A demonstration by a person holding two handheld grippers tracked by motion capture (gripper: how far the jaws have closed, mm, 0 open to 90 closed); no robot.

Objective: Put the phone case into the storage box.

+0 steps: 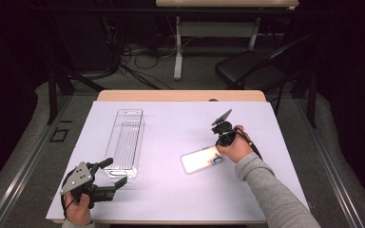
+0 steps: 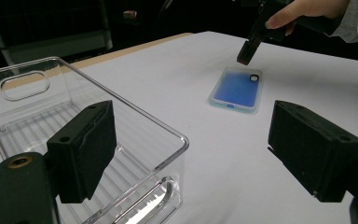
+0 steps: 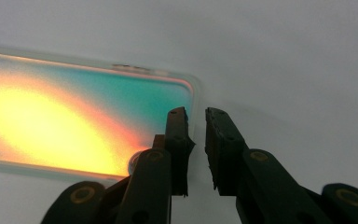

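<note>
The phone case point(image 1: 200, 159) lies flat on the counter point(image 1: 171, 199), right of the middle, its long axis running across from left to right with a slight tilt. The right gripper point(image 1: 218, 153) sits over the case's right-hand short end, the end with the camera hole, and points down at it; in the right gripper view the jaws are nearly together with a thin slit between them and nothing in it, one tip over the case's edge, the other just off it above bare counter. So the edge to be pinched lies directly under that gripper, and I'd judge the right hand the one to take it (the left is well apart). The left gripper point(image 1: 116, 175) waits at the near left, jaws wide and empty, beside the near end of the clear bin point(image 1: 126, 142), whose long axis runs away from the person
</note>
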